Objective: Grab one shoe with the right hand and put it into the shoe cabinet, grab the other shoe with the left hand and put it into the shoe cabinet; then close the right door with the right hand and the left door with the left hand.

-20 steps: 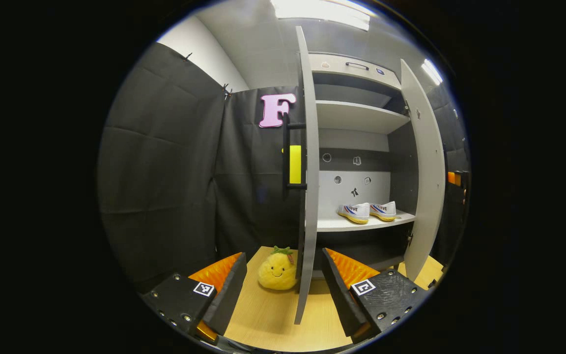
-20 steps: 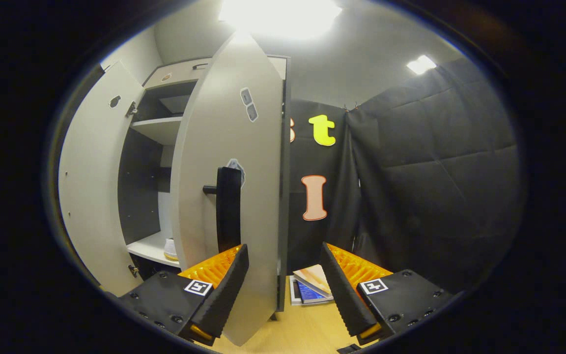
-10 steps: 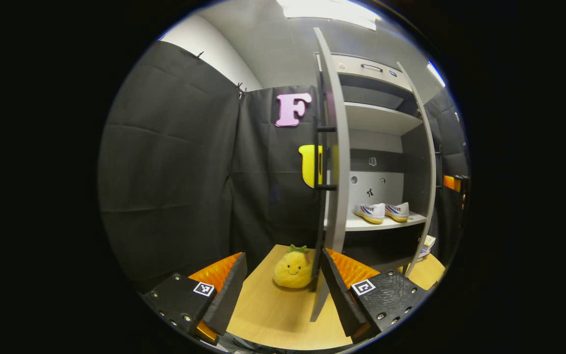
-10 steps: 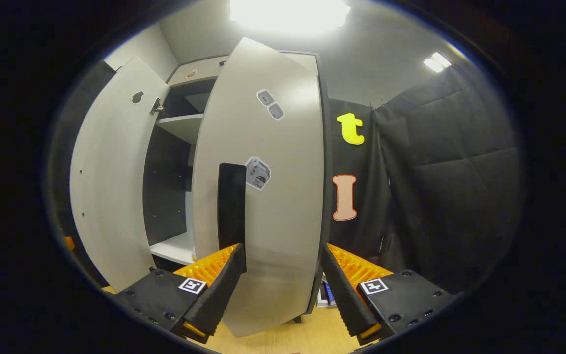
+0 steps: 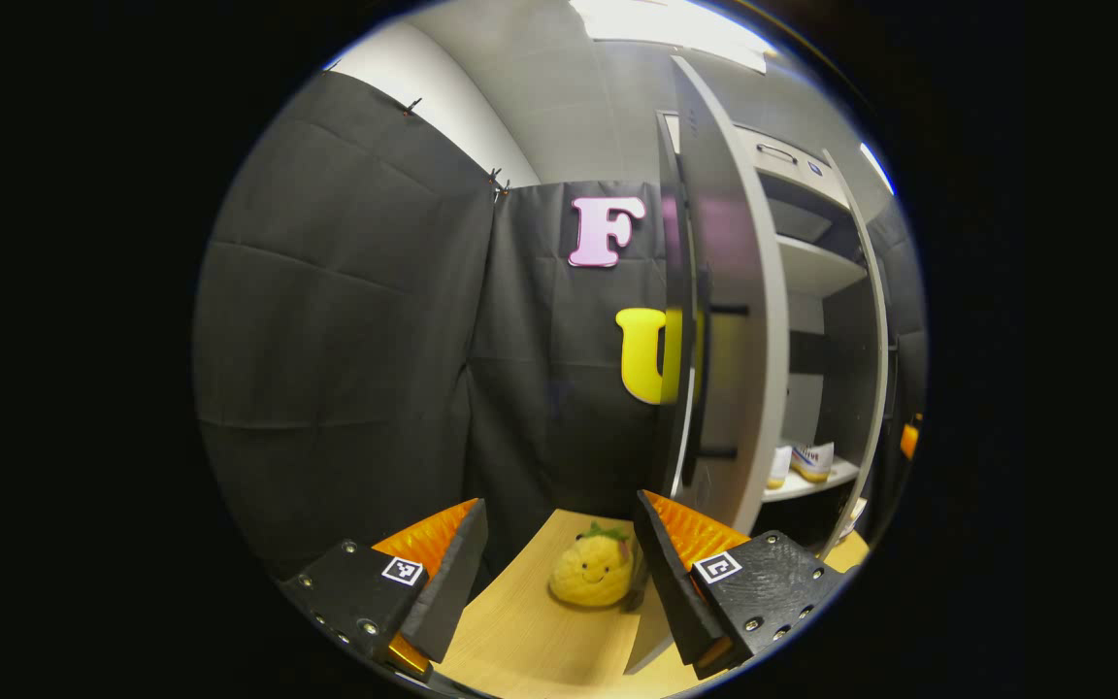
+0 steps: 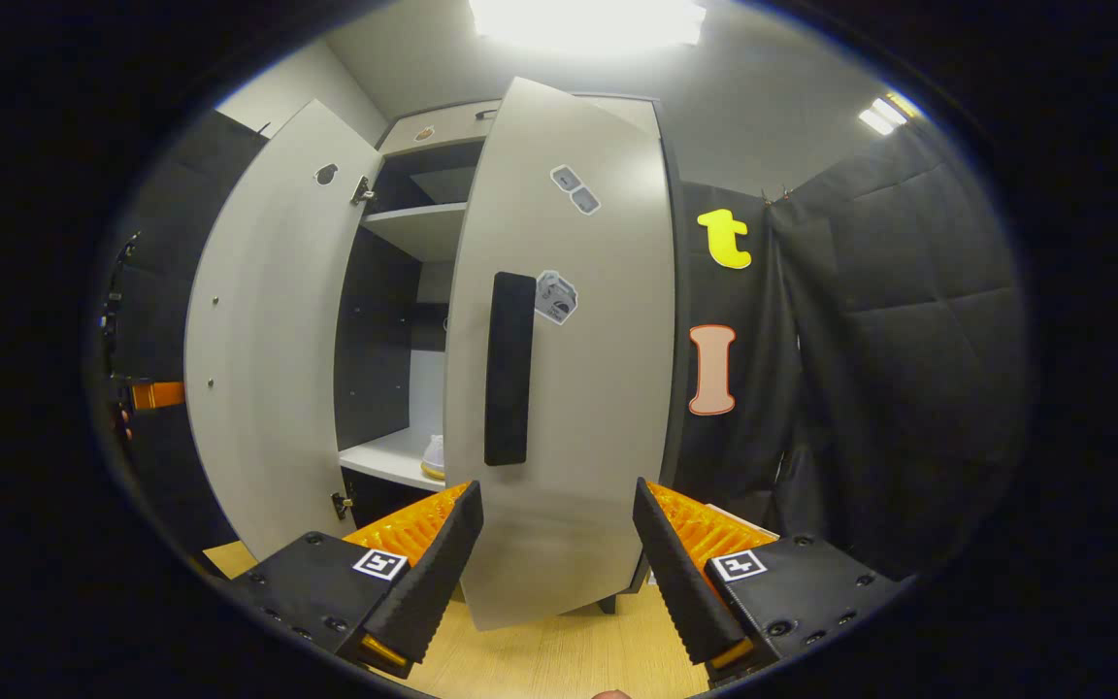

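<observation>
**Both doors partway shut, shoes on the shelf**

My right claw (image 6: 557, 553) gapes wide and holds nothing, just before the right door (image 6: 569, 369), whose black handle (image 6: 509, 367) stands above my fingers. My left claw (image 5: 559, 563) is wide too, empty, with the left door (image 5: 729, 320) edge-on beside its right finger. Both shoes (image 5: 805, 462) sit on the cabinet's shelf (image 5: 816, 482). A yellow plush fruit (image 5: 593, 571) rests on the wooden surface (image 5: 530, 636).
</observation>
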